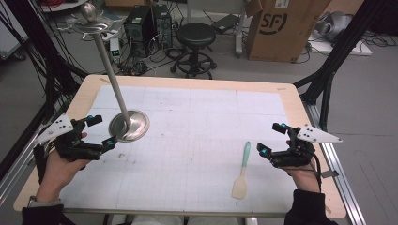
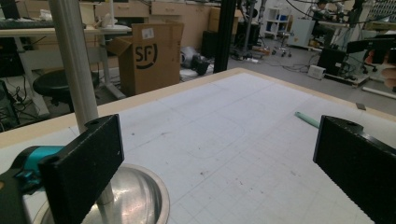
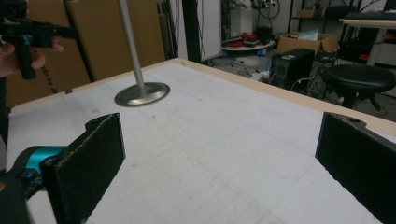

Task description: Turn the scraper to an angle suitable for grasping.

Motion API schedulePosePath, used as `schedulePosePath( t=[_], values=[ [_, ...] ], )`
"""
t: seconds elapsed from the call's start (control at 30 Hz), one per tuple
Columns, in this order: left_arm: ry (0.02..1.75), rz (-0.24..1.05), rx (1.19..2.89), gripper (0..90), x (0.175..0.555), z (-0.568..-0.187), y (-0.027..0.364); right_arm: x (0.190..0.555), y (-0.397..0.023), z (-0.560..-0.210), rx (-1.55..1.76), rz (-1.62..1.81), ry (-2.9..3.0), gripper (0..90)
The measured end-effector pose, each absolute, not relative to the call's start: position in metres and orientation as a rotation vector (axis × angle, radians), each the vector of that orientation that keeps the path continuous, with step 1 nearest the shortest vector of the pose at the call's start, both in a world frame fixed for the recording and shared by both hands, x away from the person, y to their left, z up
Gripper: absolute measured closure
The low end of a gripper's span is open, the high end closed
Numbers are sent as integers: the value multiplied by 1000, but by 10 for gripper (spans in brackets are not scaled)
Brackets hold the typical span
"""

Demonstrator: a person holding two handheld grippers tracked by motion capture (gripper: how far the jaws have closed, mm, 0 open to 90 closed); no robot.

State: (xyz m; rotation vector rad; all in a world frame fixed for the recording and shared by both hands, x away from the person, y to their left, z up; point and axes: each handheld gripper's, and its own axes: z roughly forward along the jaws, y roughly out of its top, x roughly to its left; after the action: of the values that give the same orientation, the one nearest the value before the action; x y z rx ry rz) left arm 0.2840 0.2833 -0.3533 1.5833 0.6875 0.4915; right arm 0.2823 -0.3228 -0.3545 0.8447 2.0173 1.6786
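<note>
- Two handheld grippers are seen in the high view: the left gripper (image 1: 101,131) at about 9 o'clock on the table (image 1: 187,82), the right gripper (image 1: 272,138) at about 4 o'clock. Both are held with jaws spread wide and nothing between them.
- One metal stand (image 1: 117,91) is placed at about 10 o'clock: a round base (image 1: 136,125) flat on the white mat, a thin pole rising from it, and a small dish at the top with one ball resting in it.
- One spatula (image 1: 243,171), with a mint-green handle and a pale blade, is laid flat at about 5 o'clock, just beside the right gripper and apart from it.
- In the left gripper view, the stand's pole (image 2: 74,65) is seen just behind the left jaw, and the base (image 2: 135,200) lies close below it.
- Risk, as a judgement: the stand looks top-heavy, so a sideways knock from the left gripper could tip it and roll the ball off.
- Risk: the spatula lies flat and thin, so a shallow pinch on the handle could slip, or the blade could be dragged across the mat.
- Risk: trailing cables could snag the table edge.
- Count: two grippers, one stand, one ball, one spatula, one table.
</note>
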Motion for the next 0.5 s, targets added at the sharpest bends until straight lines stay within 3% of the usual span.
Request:
schedulePosePath(
  t=[0.13, 0.27, 0.3, 0.33, 0.37, 0.4, 0.5],
  values=[
    [692, 491, 1578, 23, 285, -354, 284, 285, -323, -360, 861, 1639, 2040, 4],
    [689, 493, 1578, 23, 284, -354, 284, 287, -326, -367, 893, 1587, 2060, 89],
    [689, 493, 1579, 23, 284, -354, 283, 287, -327, -369, 913, 1567, 2070, 177],
    [690, 492, 1580, 23, 284, -354, 283, 287, -327, -369, 913, 1567, 2070, 177],
    [691, 491, 1581, 23, 284, -354, 283, 286, -330, -373, 923, 1526, 2087, 291],
    [687, 490, 1585, 23, 284, -354, 283, 286, -330, -373, 923, 1526, 2087, 291],
    [688, 486, 1589, 23, 285, -355, 282, 286, -333, -383, 932, 1459, 2105, 553]
  ],
)
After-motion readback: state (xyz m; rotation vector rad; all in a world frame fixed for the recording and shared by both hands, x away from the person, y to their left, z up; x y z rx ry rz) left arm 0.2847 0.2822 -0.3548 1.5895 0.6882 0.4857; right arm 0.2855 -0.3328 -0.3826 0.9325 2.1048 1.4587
